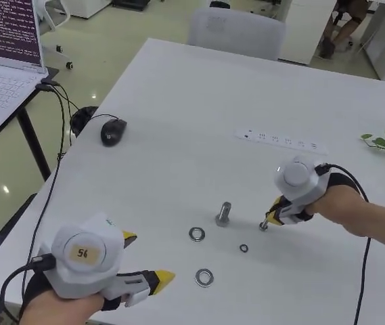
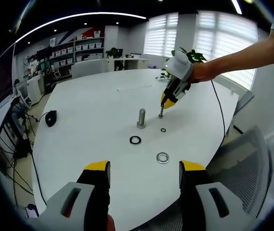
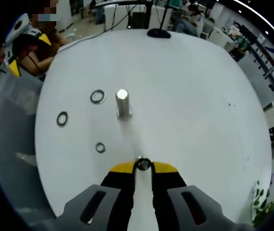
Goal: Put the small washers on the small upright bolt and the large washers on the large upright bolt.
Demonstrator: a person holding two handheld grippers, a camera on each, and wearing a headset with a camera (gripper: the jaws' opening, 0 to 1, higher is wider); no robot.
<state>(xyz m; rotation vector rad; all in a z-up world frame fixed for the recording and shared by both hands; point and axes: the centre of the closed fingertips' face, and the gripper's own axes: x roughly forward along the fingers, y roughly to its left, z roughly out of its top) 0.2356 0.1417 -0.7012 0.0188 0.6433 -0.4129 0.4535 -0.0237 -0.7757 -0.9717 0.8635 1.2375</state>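
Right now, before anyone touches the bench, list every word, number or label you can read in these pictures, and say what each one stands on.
"56": on the round yellow label on top of the left gripper, head view.
Laptop screen: lines of text, too small to read.
Power strip: markings too small to read.
Wall graphics, left gripper view: blurred, unreadable.

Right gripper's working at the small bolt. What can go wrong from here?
1. The right gripper pinches a small ring-shaped piece, likely a washer, at its very tips above the small upright steel bolt; it may slip or miss the bolt.
2. The large upright steel bolt and a loose small steel washer sit close by; a sideways swing might knock them.
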